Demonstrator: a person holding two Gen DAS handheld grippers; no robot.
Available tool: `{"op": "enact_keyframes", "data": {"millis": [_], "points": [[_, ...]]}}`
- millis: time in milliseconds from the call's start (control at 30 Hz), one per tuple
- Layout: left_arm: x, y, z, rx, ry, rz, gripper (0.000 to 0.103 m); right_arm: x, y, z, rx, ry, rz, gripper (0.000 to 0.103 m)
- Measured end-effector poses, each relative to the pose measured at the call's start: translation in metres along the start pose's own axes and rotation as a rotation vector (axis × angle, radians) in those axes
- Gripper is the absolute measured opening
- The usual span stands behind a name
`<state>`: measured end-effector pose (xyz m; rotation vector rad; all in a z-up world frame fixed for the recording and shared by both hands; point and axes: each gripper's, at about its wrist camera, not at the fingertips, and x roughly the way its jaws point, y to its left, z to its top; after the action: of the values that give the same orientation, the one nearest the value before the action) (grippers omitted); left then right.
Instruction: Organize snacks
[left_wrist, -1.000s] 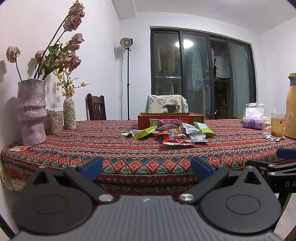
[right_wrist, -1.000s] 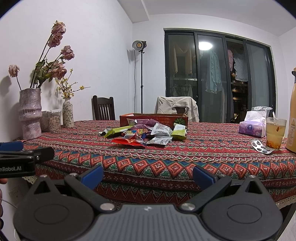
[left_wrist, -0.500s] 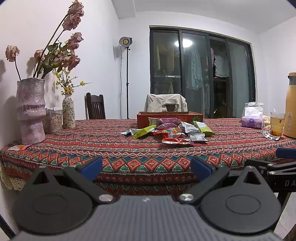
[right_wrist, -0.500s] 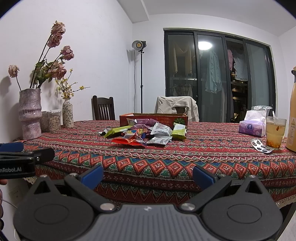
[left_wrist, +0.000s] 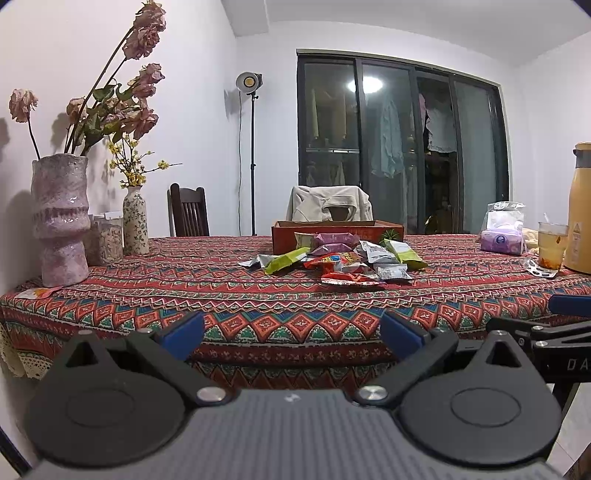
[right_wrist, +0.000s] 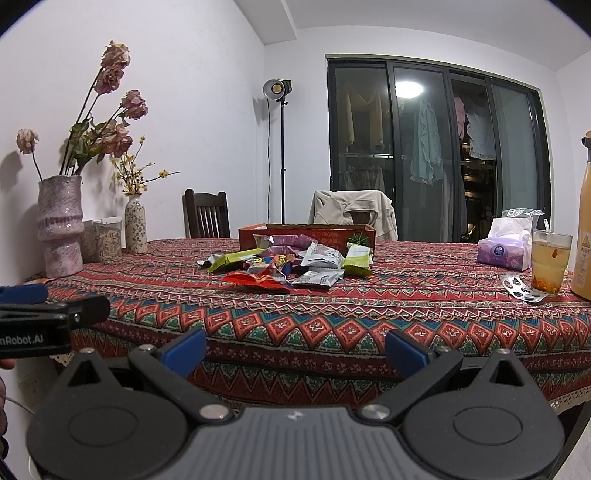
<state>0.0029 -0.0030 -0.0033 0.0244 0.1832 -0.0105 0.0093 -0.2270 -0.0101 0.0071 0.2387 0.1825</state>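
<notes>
A heap of snack packets (left_wrist: 343, 260) (right_wrist: 288, 264) in green, red, silver and purple lies mid-table on the patterned cloth. Just behind it stands a low red cardboard box (left_wrist: 338, 230) (right_wrist: 306, 234). My left gripper (left_wrist: 291, 334) is open and empty, held short of the table's near edge. My right gripper (right_wrist: 295, 349) is also open and empty, level with that same edge. Each gripper shows at the side of the other's view: the right one (left_wrist: 554, 325), the left one (right_wrist: 44, 314).
A pink vase of dried roses (left_wrist: 61, 218) and a small flowered vase (left_wrist: 135, 221) stand at the table's left. At the right sit a tissue pack (right_wrist: 504, 251), a glass of tea (right_wrist: 550, 262), a blister pack (right_wrist: 521, 288) and a yellow bottle (left_wrist: 580, 210). Chairs stand behind.
Both views have shifted very slightly; the grippers stay open and nothing on the table has moved.
</notes>
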Motion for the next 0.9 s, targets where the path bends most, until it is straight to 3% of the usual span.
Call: {"op": "enact_keyframes", "data": {"millis": [900], "points": [[0.018, 0.006, 0.007, 0.006, 0.019, 0.003, 0.103, 0.009, -0.007, 0.000, 0.018, -0.005, 0.003, 0.103]]}}
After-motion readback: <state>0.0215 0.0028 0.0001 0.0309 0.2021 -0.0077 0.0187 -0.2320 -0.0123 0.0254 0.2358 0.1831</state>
